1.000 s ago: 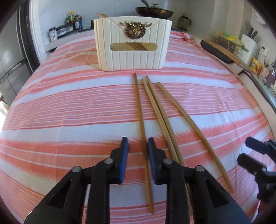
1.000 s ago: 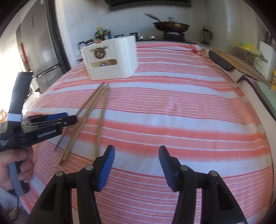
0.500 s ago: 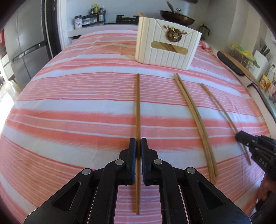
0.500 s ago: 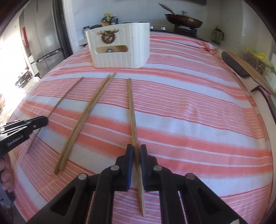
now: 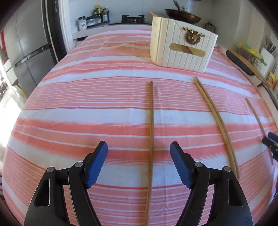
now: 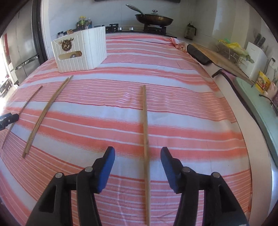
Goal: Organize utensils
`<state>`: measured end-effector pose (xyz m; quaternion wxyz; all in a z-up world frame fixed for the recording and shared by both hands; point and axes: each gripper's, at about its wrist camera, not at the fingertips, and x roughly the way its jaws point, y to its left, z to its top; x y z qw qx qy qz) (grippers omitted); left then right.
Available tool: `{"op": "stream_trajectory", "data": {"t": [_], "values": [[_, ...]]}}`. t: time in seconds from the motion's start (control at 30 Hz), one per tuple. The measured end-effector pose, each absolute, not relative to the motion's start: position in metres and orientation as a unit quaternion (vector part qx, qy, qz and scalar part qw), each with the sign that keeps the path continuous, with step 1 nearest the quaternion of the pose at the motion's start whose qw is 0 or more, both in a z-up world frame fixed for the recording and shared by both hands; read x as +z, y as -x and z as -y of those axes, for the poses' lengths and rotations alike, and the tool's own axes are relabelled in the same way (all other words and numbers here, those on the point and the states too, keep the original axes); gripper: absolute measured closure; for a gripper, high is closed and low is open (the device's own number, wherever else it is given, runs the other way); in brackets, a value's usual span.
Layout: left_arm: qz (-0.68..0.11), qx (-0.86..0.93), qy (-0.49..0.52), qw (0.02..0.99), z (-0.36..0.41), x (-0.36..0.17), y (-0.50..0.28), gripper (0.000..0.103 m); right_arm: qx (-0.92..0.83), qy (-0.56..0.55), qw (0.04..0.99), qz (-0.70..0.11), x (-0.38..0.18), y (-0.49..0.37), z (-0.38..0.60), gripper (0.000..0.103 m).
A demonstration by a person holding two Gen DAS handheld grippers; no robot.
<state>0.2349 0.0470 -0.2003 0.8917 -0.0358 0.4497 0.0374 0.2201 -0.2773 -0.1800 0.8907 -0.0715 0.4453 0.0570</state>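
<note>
Several wooden chopsticks lie on the striped cloth (image 5: 86,121). My left gripper (image 5: 139,149) is open and its jaws are opening, with one chopstick (image 5: 151,132) lying loose on the cloth between them, touching neither pad. My right gripper (image 6: 138,153) is likewise open and opening around another chopstick (image 6: 145,121) that rests on the cloth. Between the two lies a close pair of chopsticks (image 5: 215,118) (image 6: 45,111). A white ribbed holder box (image 5: 182,50) (image 6: 81,52) with a gold emblem stands at the far side and holds more chopsticks.
A stove with a lidded wok (image 6: 154,19) and spice bottles (image 5: 99,13) lines the back wall. A fridge (image 5: 26,52) stands at the left. A cutting board (image 6: 224,60), a knife block (image 6: 257,57) and a cable crowd the counter right of the cloth's edge.
A second ago the four chopsticks lay bunched. Each gripper shut on one, drew it sideways from the rest, and has now opened, leaving it on the cloth.
</note>
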Motion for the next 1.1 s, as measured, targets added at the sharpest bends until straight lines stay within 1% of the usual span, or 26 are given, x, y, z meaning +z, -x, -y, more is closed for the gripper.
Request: {"op": "stream_trajectory", "data": {"t": [0.07, 0.1, 0.13, 0.2, 0.27, 0.53, 1.1], "values": [[-0.449, 0.040, 0.019, 0.892, -0.0484, -0.2030, -0.2391, 0.017, 0.063, 0.067, 0.887, -0.452, -0.1839, -0.2279, 0.2802, 0.047], [-0.451, 0.042, 0.014, 0.892, -0.0498, -0.2043, -0.2398, 0.014, 0.065, 0.058, 0.888, -0.452, -0.1844, -0.2301, 0.2823, 0.047], [-0.450, 0.042, 0.016, 0.892, -0.0522, -0.2055, -0.2401, 0.010, 0.065, 0.051, 0.888, -0.452, -0.1850, -0.2315, 0.2843, 0.044], [-0.451, 0.039, 0.024, 0.891, -0.0559, -0.2064, -0.2405, 0.008, 0.063, 0.044, 0.892, -0.446, -0.1868, -0.2325, 0.2860, 0.041], [-0.452, 0.038, 0.018, 0.891, -0.0540, -0.2065, -0.2412, 0.006, 0.065, 0.043, 0.896, -0.436, -0.1885, -0.2310, 0.2867, 0.040], [-0.450, 0.038, 0.015, 0.892, -0.0533, -0.2068, -0.2400, 0.005, 0.066, 0.038, 0.897, -0.435, -0.1882, -0.2335, 0.2863, 0.039], [-0.450, 0.038, 0.015, 0.892, -0.0543, -0.2065, -0.2389, 0.004, 0.066, 0.038, 0.897, -0.435, -0.1885, -0.2335, 0.2870, 0.038]]}}
